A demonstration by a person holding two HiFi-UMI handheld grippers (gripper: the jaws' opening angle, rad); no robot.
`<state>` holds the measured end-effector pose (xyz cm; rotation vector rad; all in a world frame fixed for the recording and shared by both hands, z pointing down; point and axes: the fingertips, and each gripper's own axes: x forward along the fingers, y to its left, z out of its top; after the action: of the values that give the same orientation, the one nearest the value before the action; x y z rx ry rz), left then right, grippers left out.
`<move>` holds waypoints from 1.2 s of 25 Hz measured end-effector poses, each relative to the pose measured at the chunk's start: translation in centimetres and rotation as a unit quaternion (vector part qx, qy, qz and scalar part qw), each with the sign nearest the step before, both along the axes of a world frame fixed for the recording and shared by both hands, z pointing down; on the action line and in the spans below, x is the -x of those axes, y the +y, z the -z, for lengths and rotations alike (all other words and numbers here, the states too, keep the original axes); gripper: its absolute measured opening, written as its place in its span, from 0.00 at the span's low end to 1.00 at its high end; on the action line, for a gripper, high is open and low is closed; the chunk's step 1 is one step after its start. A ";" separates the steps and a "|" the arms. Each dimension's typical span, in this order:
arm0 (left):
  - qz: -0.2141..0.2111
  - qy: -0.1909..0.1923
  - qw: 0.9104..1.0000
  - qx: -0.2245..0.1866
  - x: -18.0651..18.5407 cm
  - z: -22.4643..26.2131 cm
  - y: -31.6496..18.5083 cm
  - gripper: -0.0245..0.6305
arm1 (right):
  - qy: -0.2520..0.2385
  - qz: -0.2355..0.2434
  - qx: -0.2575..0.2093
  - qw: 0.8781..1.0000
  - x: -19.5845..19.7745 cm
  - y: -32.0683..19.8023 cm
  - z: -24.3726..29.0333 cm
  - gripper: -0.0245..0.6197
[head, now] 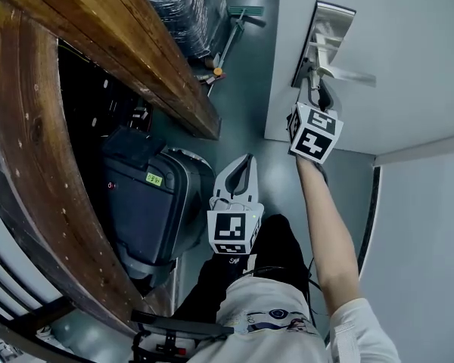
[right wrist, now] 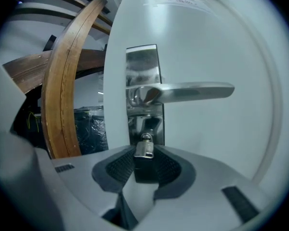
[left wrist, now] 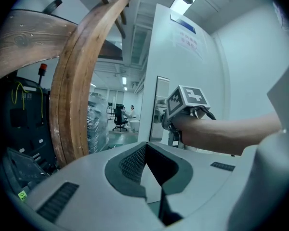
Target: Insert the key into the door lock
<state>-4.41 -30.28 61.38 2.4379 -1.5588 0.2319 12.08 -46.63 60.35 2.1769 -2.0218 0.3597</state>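
Beside door edge (right wrist: 116, 81), key (right wrist: 144, 148) at lock (right wrist: 145, 125)

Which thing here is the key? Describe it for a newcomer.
Start at the white door and its steel lock plate with the lever handle. Below the lever, the right gripper pinches the key: small, silver, the only thing between its jaws.

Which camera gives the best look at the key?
The right gripper view: the key sits close up, clamped in the right gripper, by the lock below the door handle. In the head view and the left gripper view, that gripper hides it.
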 end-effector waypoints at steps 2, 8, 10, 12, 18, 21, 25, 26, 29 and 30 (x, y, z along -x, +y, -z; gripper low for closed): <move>0.005 -0.003 1.000 0.004 0.5 -0.2 0.1 0.04 | 0.008 0.006 -0.011 1.000 0.0 -0.3 0.0 0.22; 0.002 -0.004 1.000 0.007 0.7 3.9 0.2 0.04 | 0.000 0.079 -0.043 0.996 0.9 5.9 3.4 0.22; -0.006 0.001 1.000 0.003 0.2 7.0 0.4 0.04 | -0.011 0.109 -0.037 0.993 1.7 10.4 5.9 0.22; -0.016 0.004 1.000 -0.006 -0.5 10.6 0.8 0.04 | -0.007 0.124 -0.038 0.992 2.2 14.7 9.7 0.11; -0.046 0.021 0.998 -0.040 -2.4 20.6 2.1 0.04 | 0.002 0.129 -0.066 0.989 2.5 21.9 19.8 0.05; -0.056 0.022 0.997 -0.050 -2.7 23.0 3.6 0.04 | 0.017 0.139 -0.087 0.986 2.7 23.8 23.1 0.05; -0.067 0.018 0.995 -0.067 -3.4 25.0 4.1 0.04 | 0.015 0.137 -0.115 0.984 2.2 24.3 25.9 0.05; -0.070 0.019 0.995 -0.073 -3.8 25.5 4.1 0.04 | 0.012 0.135 -0.121 0.983 2.1 24.3 26.3 0.05; -0.081 0.022 0.992 -0.095 -5.0 27.2 3.9 0.04 | 0.014 0.135 -0.137 0.981 1.9 24.1 27.6 0.05; -0.084 0.022 0.991 -0.100 -5.4 27.6 3.9 0.04 | 0.015 0.138 -0.141 0.980 1.9 24.1 27.9 0.05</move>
<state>0.95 -26.40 33.78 2.7120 -1.4202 0.0516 10.14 -22.54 32.49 1.9852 -2.4423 0.0039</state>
